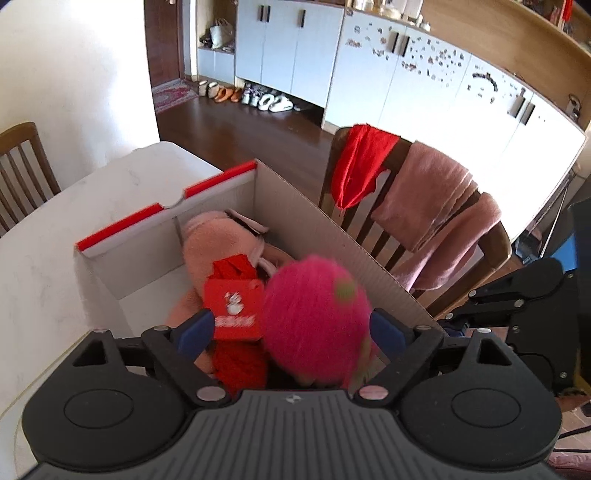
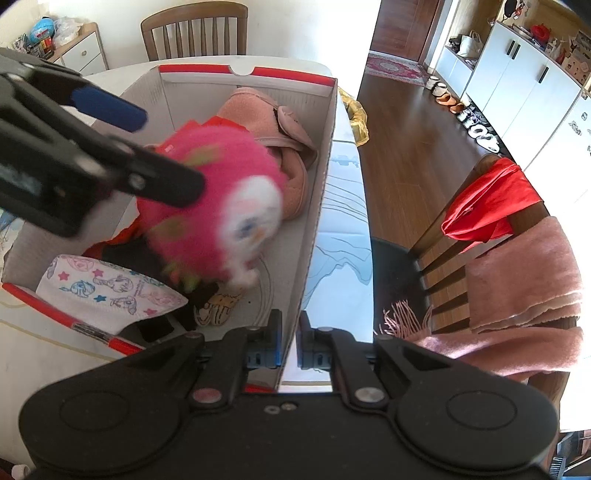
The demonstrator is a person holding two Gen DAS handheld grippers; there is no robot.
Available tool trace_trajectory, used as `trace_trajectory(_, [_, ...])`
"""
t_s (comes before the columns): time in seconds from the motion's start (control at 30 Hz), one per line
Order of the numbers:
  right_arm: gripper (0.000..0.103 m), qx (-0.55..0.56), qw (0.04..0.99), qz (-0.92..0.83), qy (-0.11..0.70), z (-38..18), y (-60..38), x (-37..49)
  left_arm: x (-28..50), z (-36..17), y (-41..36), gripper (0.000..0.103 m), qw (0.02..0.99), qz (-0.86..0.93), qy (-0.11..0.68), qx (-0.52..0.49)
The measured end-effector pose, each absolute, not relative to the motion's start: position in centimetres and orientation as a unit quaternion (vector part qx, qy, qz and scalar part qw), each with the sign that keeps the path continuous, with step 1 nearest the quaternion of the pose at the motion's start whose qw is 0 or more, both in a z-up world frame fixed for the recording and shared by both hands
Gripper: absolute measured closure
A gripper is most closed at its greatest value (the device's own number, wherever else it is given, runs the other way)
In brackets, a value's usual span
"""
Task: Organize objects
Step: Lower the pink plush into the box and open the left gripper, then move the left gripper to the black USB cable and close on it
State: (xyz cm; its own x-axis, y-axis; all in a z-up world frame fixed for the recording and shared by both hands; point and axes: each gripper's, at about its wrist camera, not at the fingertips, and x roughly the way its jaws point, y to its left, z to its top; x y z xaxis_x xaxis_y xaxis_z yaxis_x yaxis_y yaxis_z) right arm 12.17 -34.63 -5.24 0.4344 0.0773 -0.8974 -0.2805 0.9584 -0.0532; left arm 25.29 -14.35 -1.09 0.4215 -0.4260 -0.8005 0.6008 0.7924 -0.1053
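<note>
An open cardboard box [image 1: 166,210] [image 2: 243,72] with a red rim stands on the white table. A bright pink plush toy [image 1: 314,314] [image 2: 207,206] with green spots and a white face is blurred above the box's contents. It sits between the wide-spread fingers of my left gripper [image 1: 291,328] [image 2: 166,155], which is open; the left pad [image 1: 195,328] stands clear of the toy. Beneath it lie a pale pink fuzzy item [image 1: 210,240] [image 2: 258,114], a red packet [image 1: 234,306] and a pony-print cloth [image 2: 110,291]. My right gripper [image 2: 290,339] is shut on the box's right side wall.
A wooden chair draped with a red cloth [image 1: 358,162] [image 2: 491,199] and a pink towel [image 1: 432,206] [image 2: 524,280] stands close along the box's right side. Another chair [image 2: 194,29] is at the table's far end. A yellow item [image 2: 356,114] lies beyond the box.
</note>
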Motion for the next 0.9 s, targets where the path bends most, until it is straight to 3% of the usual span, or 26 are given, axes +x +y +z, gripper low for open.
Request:
trace_trajectory(0.5, [0.096, -0.103, 0.84, 0.104, 0.523, -5.0, -34.6, 12.0, 24.1, 2.9, -3.1, 0.012, 0.873, -0.236, 0.423, 0.048])
trace_trajectory(0.9, [0.096, -0.107, 0.837, 0.101, 0.527, -5.1, -34.3, 12.0, 25.0, -2.3, 5.3, 0.012, 0.874, -0.117, 0.47, 0.025])
